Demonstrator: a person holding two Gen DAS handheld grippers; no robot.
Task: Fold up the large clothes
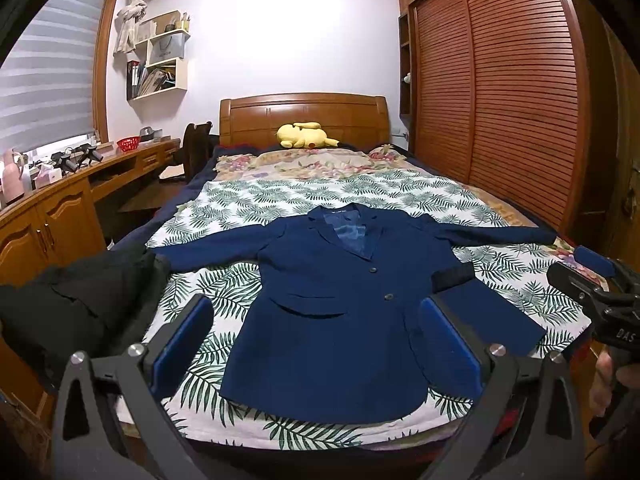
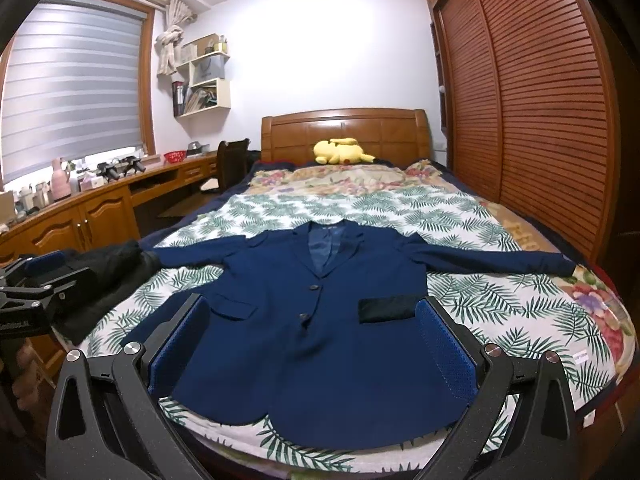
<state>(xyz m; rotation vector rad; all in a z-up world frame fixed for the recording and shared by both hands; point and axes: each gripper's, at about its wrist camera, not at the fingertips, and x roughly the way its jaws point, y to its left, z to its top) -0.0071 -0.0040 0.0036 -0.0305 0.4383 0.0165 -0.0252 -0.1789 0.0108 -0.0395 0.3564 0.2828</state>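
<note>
The bed [image 1: 460, 196] fills the middle of both views, its leaf-print cover running from the foot edge at 6 o'clock up to the wooden headboard [image 1: 304, 114] at 12 o'clock. A louvred wooden wardrobe [image 1: 500, 80] walls off the 3 o'clock side, close along the mattress edge, so open room lies mainly on the 9 o'clock side, where a strip of floor separates the bed from a long wooden desk [image 1: 60, 208] under the blinded window [image 1: 44, 80].

The navy blazer [image 1: 332, 312] lies flat and face up on the near half of the cover, collar toward 12 o'clock, hem just short of the foot edge, both buttons done up. Its sleeves stretch out toward 9 and 3 o'clock; the 3 o'clock cuff reaches the side edge of the mattress. Bare cover shows on both sides of its body. A black garment [image 1: 80, 312] is heaped at the 8 o'clock corner, touching the 9 o'clock sleeve end. A yellow plush toy [image 1: 306, 136] rests against the headboard.

The left gripper [image 1: 320, 344] hovers above the hem, jaws spread wide and empty. The right gripper [image 2: 316, 344] hangs likewise over the blazer's lower front, jaws wide apart, holding nothing.
</note>
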